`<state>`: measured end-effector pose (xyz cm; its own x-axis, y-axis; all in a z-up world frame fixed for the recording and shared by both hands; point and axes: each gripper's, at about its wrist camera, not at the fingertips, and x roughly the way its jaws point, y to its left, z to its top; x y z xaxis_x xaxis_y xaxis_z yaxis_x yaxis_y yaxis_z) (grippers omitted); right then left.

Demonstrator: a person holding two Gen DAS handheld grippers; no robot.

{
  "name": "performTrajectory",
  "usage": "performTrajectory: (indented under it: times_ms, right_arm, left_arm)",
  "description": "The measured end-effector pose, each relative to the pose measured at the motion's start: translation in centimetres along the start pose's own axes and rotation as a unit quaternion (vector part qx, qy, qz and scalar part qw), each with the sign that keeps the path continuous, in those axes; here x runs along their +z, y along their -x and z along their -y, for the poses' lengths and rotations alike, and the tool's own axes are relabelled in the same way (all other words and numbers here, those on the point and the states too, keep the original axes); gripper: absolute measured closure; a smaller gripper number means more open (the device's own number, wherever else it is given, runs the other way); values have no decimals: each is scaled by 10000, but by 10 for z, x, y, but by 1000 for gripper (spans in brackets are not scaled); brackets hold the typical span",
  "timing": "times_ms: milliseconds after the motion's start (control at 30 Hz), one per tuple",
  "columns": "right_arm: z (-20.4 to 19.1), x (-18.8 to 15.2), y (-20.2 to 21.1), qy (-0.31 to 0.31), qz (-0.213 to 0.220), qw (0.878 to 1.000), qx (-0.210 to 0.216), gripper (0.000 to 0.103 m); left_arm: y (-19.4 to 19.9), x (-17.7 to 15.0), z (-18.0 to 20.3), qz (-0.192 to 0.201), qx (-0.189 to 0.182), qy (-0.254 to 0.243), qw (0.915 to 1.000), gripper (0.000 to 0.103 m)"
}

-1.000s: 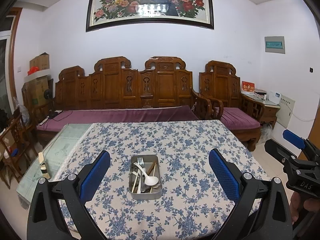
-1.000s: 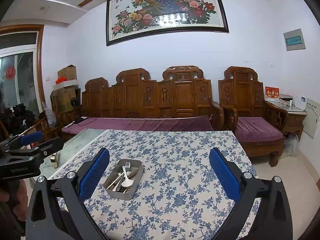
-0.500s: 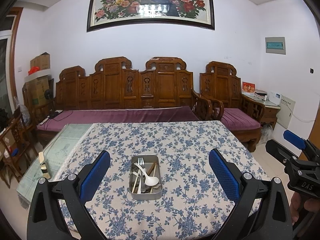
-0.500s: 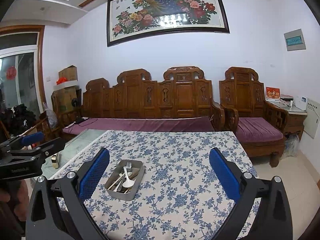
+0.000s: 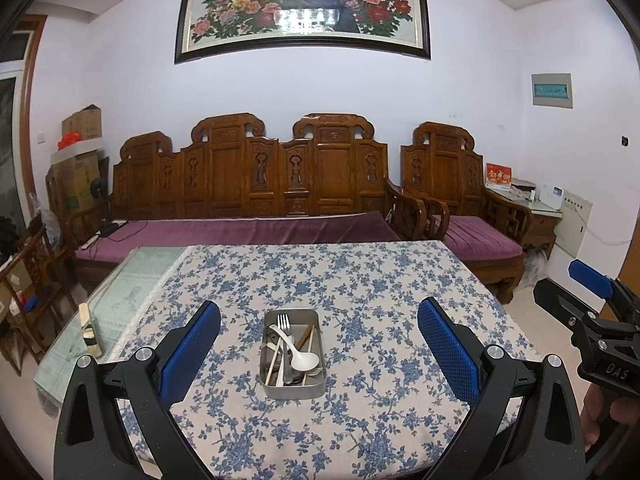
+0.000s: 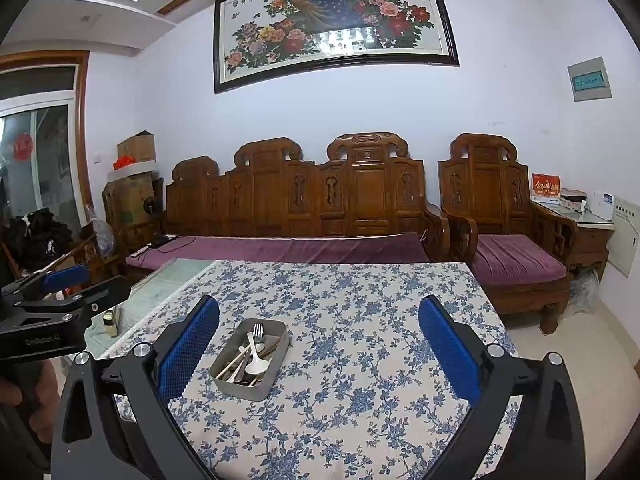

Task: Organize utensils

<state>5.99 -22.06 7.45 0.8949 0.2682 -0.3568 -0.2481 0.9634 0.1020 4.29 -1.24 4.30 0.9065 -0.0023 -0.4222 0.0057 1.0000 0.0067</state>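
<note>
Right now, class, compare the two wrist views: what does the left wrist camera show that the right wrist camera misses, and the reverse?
Only the left wrist view shows the right tongs, off the table's right edge. Only the right wrist view shows the left tongs and the glass door. Both share the metal tray holding a fork, white spoon and chopsticks, the floral tablecloth, the carved wooden bench and the peacock painting.

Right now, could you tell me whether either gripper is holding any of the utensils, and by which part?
Nothing is held. The left gripper and right gripper are both open and empty, above the table; every utensil lies in the metal tray.
</note>
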Motion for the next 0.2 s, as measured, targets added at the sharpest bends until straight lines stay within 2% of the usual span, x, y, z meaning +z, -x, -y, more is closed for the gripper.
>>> performTrajectory:
  times_ms: [200]
  right_arm:
    - [-1,0,0,-8,-3,10000,11,3]
  left_arm:
    - [0,0,2,16,12,6,10000,8]
